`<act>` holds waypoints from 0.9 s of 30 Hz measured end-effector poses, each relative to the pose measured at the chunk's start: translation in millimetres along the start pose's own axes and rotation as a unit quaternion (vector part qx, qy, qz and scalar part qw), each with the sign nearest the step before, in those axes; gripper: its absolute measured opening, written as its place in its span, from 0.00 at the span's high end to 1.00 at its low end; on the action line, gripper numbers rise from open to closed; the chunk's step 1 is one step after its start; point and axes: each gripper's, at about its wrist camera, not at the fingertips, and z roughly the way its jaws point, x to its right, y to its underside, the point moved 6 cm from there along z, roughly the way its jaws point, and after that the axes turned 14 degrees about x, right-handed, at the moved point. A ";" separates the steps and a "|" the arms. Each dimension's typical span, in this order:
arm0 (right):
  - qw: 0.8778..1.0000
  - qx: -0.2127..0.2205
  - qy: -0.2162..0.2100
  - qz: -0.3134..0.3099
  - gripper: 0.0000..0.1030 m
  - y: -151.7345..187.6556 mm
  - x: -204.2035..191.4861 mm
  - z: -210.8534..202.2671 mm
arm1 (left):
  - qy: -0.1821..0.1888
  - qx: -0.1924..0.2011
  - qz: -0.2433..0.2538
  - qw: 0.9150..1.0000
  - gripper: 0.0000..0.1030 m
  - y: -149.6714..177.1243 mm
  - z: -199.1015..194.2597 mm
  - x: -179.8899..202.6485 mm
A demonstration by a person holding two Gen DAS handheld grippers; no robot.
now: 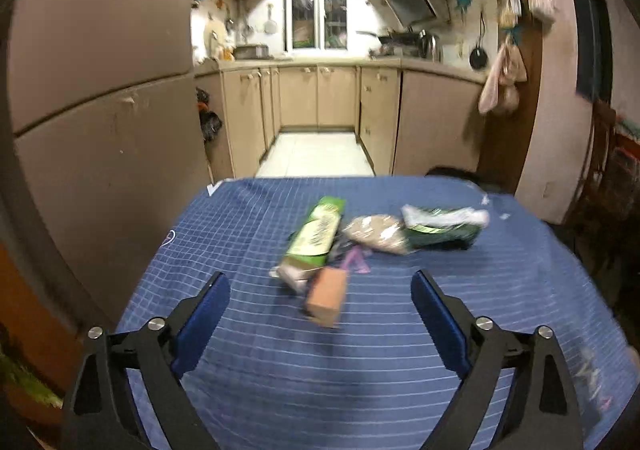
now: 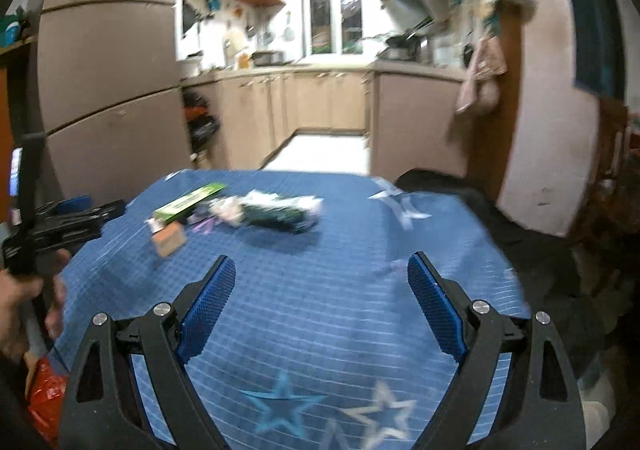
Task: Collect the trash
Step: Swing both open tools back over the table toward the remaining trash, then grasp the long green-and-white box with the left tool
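The left gripper is held level with its jaws spread wide and nothing between its blue pads. The right gripper is spread equally wide and also holds nothing. The left hand, off to its left, grips the other tool's handle.

The right hand-held gripper hangs spread wide above the blue cloth, trash pile beyond.

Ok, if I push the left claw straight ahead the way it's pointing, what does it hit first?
Most likely the small tan box, lying on the blue tablecloth just ahead between the fingers of the open left claw. The green carton sits right behind it. Depth is blurred, so treat that as an estimate.
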 end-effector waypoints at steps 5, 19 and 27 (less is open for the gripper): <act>1.000 -0.020 -0.014 -0.003 0.18 15.0 -15.9 12.5 | 0.030 -0.062 0.033 0.997 0.05 16.3 59.5 -26.6; 0.998 -0.055 -0.029 -0.010 0.18 29.4 -15.0 44.5 | 0.041 -0.147 0.096 0.984 0.09 32.0 159.6 -20.0; 0.985 -0.098 -0.105 -0.099 0.18 14.9 -37.2 96.5 | 0.036 -0.136 0.045 0.989 0.55 30.1 152.1 -35.4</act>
